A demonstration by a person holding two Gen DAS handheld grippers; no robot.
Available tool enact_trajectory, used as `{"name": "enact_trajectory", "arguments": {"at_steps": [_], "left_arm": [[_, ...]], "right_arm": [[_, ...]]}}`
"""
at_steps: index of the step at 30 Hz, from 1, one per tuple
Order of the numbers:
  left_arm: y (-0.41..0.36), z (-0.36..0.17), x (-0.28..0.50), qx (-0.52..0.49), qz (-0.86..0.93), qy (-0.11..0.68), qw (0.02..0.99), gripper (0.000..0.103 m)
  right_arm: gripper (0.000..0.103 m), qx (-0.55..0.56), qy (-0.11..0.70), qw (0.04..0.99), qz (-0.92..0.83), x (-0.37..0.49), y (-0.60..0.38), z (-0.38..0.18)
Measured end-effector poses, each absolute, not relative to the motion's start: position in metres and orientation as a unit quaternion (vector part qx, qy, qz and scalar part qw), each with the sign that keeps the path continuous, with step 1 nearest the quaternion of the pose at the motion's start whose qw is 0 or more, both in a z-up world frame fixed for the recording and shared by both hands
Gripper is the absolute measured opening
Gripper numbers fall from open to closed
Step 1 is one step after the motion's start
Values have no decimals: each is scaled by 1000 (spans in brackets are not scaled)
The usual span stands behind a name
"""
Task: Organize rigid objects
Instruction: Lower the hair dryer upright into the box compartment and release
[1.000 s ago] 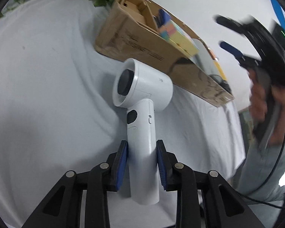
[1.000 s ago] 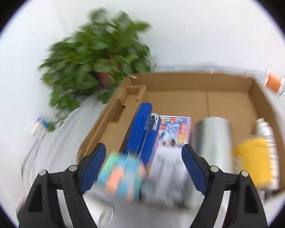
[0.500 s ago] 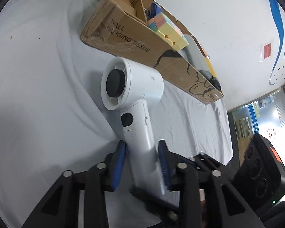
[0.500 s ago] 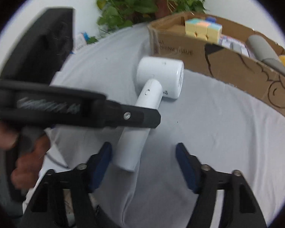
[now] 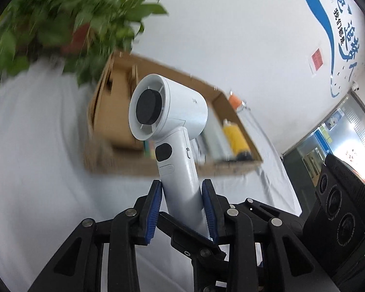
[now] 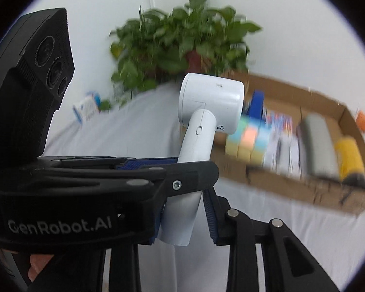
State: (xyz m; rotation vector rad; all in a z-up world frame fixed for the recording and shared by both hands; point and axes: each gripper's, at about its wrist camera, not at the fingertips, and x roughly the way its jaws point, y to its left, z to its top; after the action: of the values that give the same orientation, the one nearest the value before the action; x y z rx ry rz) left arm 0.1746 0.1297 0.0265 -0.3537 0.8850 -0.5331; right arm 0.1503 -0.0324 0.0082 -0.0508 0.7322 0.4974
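Note:
A white handheld fan (image 5: 172, 126) with a round head and a black centre is held up off the white tablecloth. My left gripper (image 5: 181, 206) is shut on its handle. My right gripper (image 6: 185, 219) is shut on the lower end of the same handle (image 6: 182, 209), just below the left gripper's fingers (image 6: 143, 164), which cross in front. Behind the fan lies an open cardboard box (image 5: 104, 131) holding a pastel cube puzzle (image 6: 248, 138), a grey cylinder (image 6: 316, 143), a yellow bottle (image 6: 349, 160) and a blue stapler (image 6: 255, 102).
A potted green plant (image 6: 182, 46) stands behind the box's left end. An orange-capped jar (image 5: 234, 99) sits beyond the box's far right corner. A small blue-white packet (image 6: 85, 109) lies at the table's far left. White wall behind.
The fan has been lifted off the cloth and raised toward the box. My right gripper has closed onto the handle's lower end, under the left gripper.

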Motion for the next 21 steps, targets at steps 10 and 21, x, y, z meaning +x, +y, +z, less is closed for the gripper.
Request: {"name": "enact_trajectory", "arguments": {"at_steps": [10,21], "left_arm": [[157,16,350,-154,-267,481,821,31],[160,-22,375,-166,-260,512,802,33]], "right_arm": [[30,42,443,872,202,303,-4,8],[59,45,508,835,206,324,-2,-24]]}}
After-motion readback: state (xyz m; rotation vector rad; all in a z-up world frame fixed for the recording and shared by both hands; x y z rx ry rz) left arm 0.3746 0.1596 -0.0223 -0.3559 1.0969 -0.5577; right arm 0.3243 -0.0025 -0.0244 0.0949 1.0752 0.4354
